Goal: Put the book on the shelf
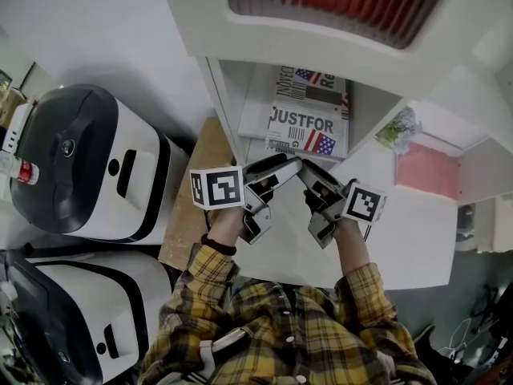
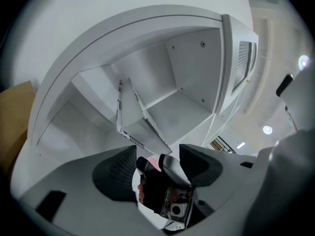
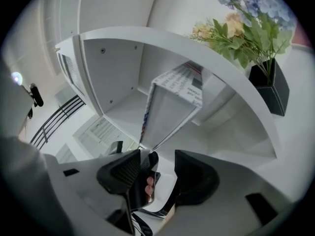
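1. The book is sitting inside the open compartment of the white shelf. Its "JUSTFOR" cover faces the head camera. Can't tell if it's lying flat or leaning.
2. Left gripper: jaws moderately apart with nothing clamped. Through the gap its own view only shows the other gripper and a few fingers.
3. Right gripper: same deal, jaws apart and empty.
4. The two sets of tips nearly meet, just in front of the compartment and near the book's closest edge. Neither one touches the book.
5. Flowers in a black vase stand on the white surface off to the right of the compartment.
6. Off to the left there are two white-and-black machines, with a brown board between them and the shelf.
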A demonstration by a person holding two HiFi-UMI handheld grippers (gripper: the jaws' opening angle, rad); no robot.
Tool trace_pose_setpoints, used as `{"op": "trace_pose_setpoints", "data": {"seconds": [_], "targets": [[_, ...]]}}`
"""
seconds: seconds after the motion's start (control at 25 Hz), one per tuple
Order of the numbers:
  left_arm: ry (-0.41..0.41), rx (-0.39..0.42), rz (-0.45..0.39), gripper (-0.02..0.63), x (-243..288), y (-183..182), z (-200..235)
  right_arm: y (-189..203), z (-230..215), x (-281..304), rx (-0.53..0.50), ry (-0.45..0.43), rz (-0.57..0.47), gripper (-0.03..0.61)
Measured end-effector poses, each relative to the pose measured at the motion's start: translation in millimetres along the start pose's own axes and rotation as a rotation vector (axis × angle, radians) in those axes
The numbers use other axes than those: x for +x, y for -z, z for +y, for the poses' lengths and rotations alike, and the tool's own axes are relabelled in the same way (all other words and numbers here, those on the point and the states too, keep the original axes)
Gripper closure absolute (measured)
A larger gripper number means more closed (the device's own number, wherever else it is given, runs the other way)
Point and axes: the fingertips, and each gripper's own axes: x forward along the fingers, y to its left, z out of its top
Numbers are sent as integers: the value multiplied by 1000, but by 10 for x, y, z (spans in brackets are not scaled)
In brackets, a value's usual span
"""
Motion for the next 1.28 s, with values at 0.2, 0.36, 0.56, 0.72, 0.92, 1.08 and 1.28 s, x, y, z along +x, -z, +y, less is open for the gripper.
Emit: {"op": "trace_pose_setpoints", "data": {"seconds": [0.2, 0.36, 0.56, 0.72, 0.92, 1.08, 1.28], "targets": [[-16, 74, -4, 344, -67, 96, -146, 80, 121, -128, -79, 44, 20, 402], [-27, 186, -19, 344, -101, 183, -358, 60, 284, -289, -212, 41, 12, 410], [-58, 433, -85, 345, -94, 274, -765, -20, 528, -573, -449, 81, -32, 430], [-84, 657, -101, 349, -87, 452, -1068, -15, 736, -806, -610, 95, -62, 437], [-84, 755, -138, 365, -109, 614, -1299, 27, 936, -1057, -743, 115, -90, 454], [-91, 813, -161, 378, -150, 734, -1402, 98, 1047, -1230, -814, 136, -101, 467], [-111, 874, -151, 434, -184, 893, -1443, 160, 1130, -1405, -857, 151, -125, 496]]}}
